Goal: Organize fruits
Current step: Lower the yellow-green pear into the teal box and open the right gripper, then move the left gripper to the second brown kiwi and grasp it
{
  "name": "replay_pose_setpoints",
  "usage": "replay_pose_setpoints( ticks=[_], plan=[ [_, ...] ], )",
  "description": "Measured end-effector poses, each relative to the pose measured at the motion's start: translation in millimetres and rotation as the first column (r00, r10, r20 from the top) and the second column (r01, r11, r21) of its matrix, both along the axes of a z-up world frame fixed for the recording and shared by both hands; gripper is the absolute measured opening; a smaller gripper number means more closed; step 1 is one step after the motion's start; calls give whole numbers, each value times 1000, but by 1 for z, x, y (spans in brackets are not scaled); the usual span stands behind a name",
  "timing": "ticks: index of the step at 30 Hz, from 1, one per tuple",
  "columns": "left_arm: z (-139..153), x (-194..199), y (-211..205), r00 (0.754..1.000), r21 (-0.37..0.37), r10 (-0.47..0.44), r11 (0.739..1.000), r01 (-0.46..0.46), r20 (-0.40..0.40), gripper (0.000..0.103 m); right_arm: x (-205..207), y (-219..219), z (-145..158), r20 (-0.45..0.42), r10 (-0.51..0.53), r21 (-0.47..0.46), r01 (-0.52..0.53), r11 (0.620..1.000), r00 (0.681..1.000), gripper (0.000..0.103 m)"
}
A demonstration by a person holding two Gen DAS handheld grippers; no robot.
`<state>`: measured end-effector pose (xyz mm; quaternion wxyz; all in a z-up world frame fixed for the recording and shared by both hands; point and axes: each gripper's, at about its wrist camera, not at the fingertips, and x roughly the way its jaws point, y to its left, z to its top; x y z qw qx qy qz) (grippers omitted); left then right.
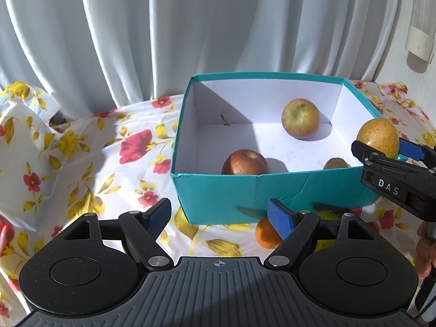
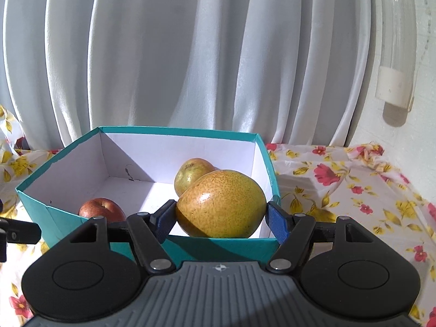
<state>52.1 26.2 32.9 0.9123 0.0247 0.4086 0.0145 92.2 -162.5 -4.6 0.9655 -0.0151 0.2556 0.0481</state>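
— What is being done at this moment, and how is it best being done?

— A speckled yellow pear [image 2: 220, 204] is being carried by the right gripper [image 2: 221, 218], whose blue pads [image 2: 276, 222] are being pressed against the fruit's two sides. Judging from this, the placing step is in hand. The pear is best being brought fully past the near wall of the teal box [image 2: 65, 219], lowered close to the white floor, and only then let go, so that it is not being dropped or bruised. A bare patch of floor should be aimed for, since the fruit is round and may be set rolling.

— Where is the pear being held relative to the box?

— Over the box's near right corner, above the rim, as seen from the left wrist view. Beyond it a greenish apple [image 2: 192, 175] is lying near the back right, a red apple [image 2: 102, 209] at the near left, and a small brown fruit [image 1: 335, 163] is sitting against the near wall.

— And the other tool?

— The left gripper [image 1: 222, 219] is being held with its fingers wide apart, nothing between them, in front of the box. An orange [image 1: 265, 234] is lying on the flowered cloth [image 1: 90, 163] just beside its right finger, with something green [image 1: 327, 214] partly hidden nearby.
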Motion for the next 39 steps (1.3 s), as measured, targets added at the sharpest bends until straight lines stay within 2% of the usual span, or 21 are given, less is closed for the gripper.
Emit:
replay_pose_setpoints(
  ticks=[17,25,34,36,39],
  plan=[
    [-1,-5,-5,1000,15,-10,1000,10,-9,84,2,-2,2,-23,8,22,-7,1000,1000,71],
    [-2,-10,-2,1000,17,3,1000,-3,-10,84,-4,-5,4,-7,5,37,-4,999,1000,70],
    [-8,-25,-2,1000,21,-16,1000,16,-2,85,-53,-20,30,134,-69,70,60,996,989,72],
    [-12,-31,-4,999,22,-34,999,34,2,87,-74,-22,37,179,-90,76,78,994,980,82],
    [-20,-40,-8,998,17,-58,998,58,-10,87,-108,-23,44,242,-104,66,91,994,965,85]
  ],
)
